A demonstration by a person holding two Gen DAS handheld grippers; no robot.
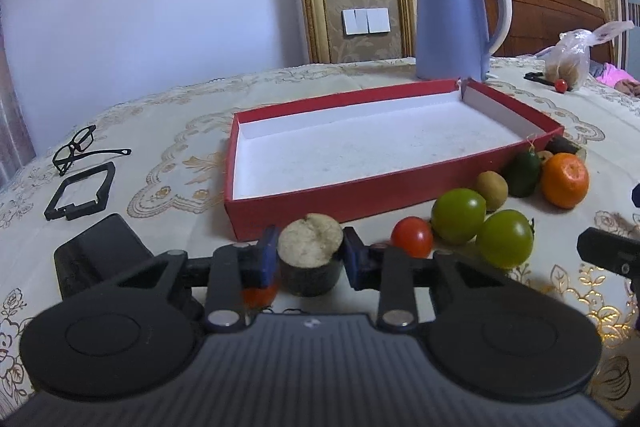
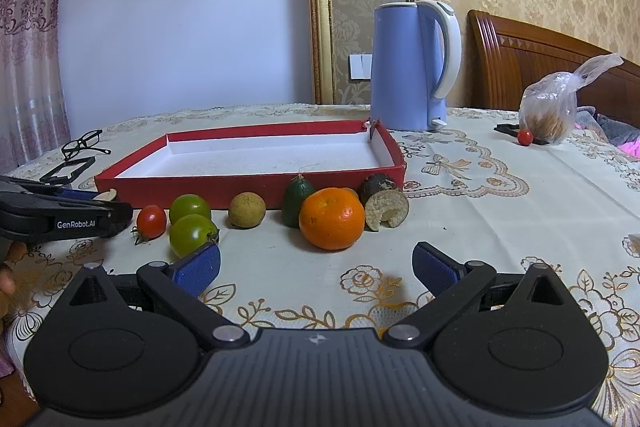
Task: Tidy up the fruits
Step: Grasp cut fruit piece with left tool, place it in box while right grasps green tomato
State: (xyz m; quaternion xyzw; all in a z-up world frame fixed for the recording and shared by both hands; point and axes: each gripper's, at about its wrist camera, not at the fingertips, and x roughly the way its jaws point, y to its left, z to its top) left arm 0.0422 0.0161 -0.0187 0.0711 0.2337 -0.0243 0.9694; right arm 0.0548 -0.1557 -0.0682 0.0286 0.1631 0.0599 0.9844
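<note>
My left gripper (image 1: 309, 259) is shut on a dark-skinned fruit half (image 1: 309, 255) with a pale cut face, held just in front of the red tray's (image 1: 320, 201) near wall. Right of it lie a red tomato (image 1: 412, 237), two green tomatoes (image 1: 458, 214) (image 1: 505, 238), a kiwi (image 1: 492, 189), a dark green fruit (image 1: 522, 173) and an orange (image 1: 565, 179). My right gripper (image 2: 316, 269) is open and empty, low over the tablecloth just before the orange (image 2: 332, 219). Another dark fruit half (image 2: 384, 203) lies right of the orange. The left gripper (image 2: 60, 215) shows at the far left.
A blue kettle (image 2: 412, 67) stands behind the tray (image 2: 248, 189). Glasses (image 1: 76, 147) and a black frame (image 1: 80, 191) lie at the left. A plastic bag (image 2: 554, 107) and a small red tomato (image 2: 525, 137) sit at the far right. A black block (image 1: 100, 247) lies by my left gripper.
</note>
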